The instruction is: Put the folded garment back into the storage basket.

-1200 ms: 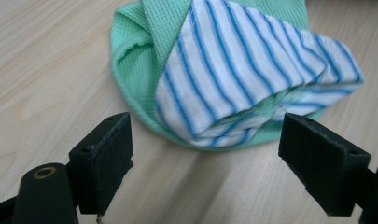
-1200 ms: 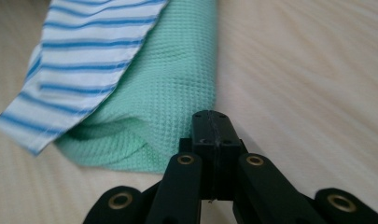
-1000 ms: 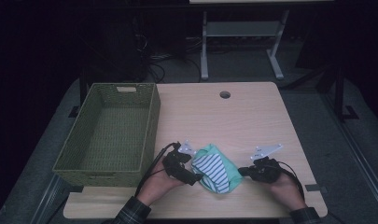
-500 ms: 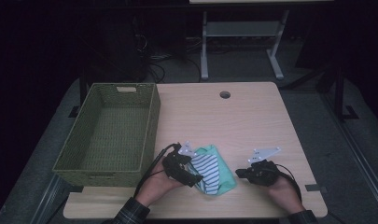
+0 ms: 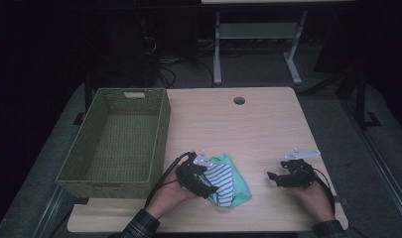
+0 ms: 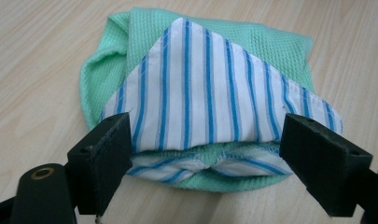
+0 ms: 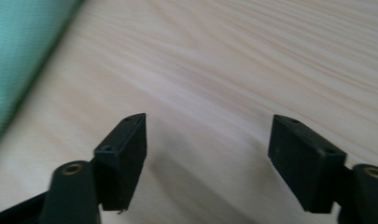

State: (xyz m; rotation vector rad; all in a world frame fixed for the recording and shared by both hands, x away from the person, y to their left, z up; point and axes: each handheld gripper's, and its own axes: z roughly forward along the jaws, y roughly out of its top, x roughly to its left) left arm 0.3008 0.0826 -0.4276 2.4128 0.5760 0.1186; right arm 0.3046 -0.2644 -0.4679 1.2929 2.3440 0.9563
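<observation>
Wooden table (image 5: 268, 129) – wicker basket (image 5: 161, 129), folded cloth (image 5: 228, 181)

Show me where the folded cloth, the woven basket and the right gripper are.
folded cloth (image 6: 205, 93), left gripper view, on its striped top layer.
woven basket (image 5: 161, 130), high view, on its right wall.
right gripper (image 5: 272, 177), high view, between its open jaws.

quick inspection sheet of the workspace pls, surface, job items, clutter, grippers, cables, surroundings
surface: light wooden table with a round hole near the far edge.
job's things: folded green cloth with a blue-striped white cloth on top, at the near edge; empty woven basket to its left.
clutter: nothing seen.
grippers: left gripper, jaws wide on either side of the folded cloths, contact unclear; right gripper, jaws have just been opening, nothing between them, off to the right of the cloths.
cables: one trails from each gripper; more lie on the floor beyond the table.
surroundings: dark room, white metal frame legs behind.
</observation>
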